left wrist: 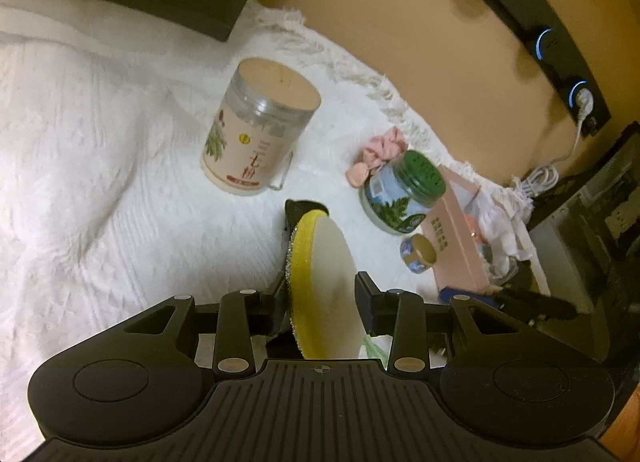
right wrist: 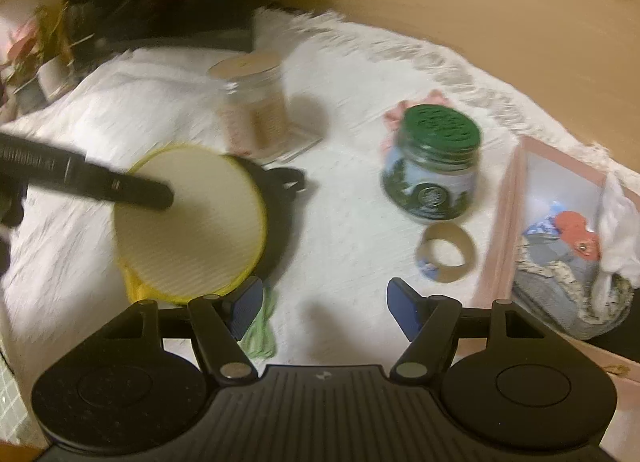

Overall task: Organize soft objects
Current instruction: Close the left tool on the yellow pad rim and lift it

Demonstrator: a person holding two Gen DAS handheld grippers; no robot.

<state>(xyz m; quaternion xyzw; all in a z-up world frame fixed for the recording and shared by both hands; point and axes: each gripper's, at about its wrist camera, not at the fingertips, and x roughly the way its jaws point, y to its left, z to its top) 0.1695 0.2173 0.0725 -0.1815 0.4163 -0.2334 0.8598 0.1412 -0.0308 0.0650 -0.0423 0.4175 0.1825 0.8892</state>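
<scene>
We see a tall labelled jar (left wrist: pixel 256 130) upright on the white cloth (left wrist: pixel 100 150); a green-lidded jar (left wrist: pixel 404 192) stands nearby; a small tape roll (right wrist: pixel 445 252) lies beside it.

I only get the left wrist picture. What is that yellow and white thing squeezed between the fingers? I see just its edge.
Observer: The right wrist view shows its face. It is a round flat sponge pad, pale with a yellow rim, clamped by the left gripper.
Operator: What is in the pink box?
Observer: The pink cardboard box is open on top. Inside lie a grey cloth, an orange-red soft piece and a white cloth.
Operator: Does the other gripper hold anything?
Observer: No. The right gripper has its blue-padded fingers spread, with nothing between them.
</scene>
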